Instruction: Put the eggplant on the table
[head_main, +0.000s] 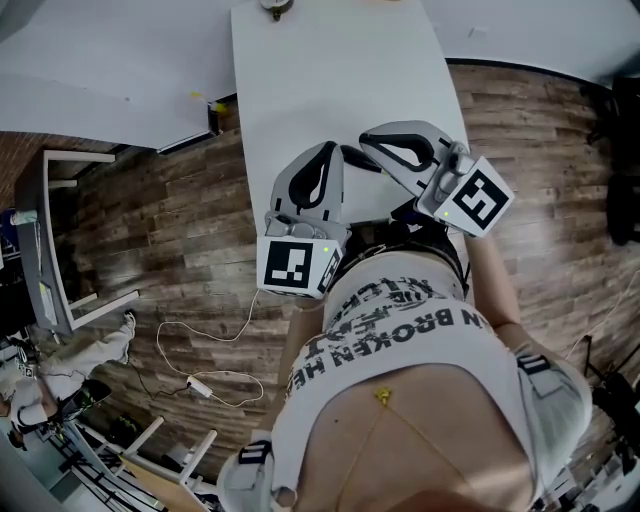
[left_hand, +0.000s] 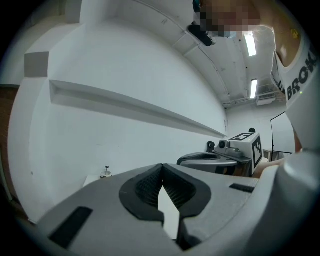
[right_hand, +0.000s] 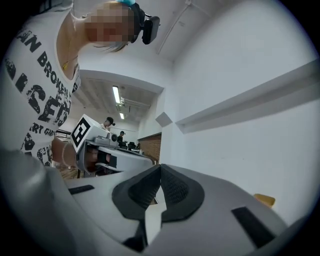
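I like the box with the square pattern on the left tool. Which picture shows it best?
The head view: the left tool's marker cube faces the camera, big and sharp. The right gripper view shows it smaller, off to the side. The left gripper view doesn't show it.

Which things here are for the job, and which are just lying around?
For the job: white table; left gripper and right gripper, both shut and empty. No eggplant shows.
Lying about: white cable on the floor; small object at the table's far end.
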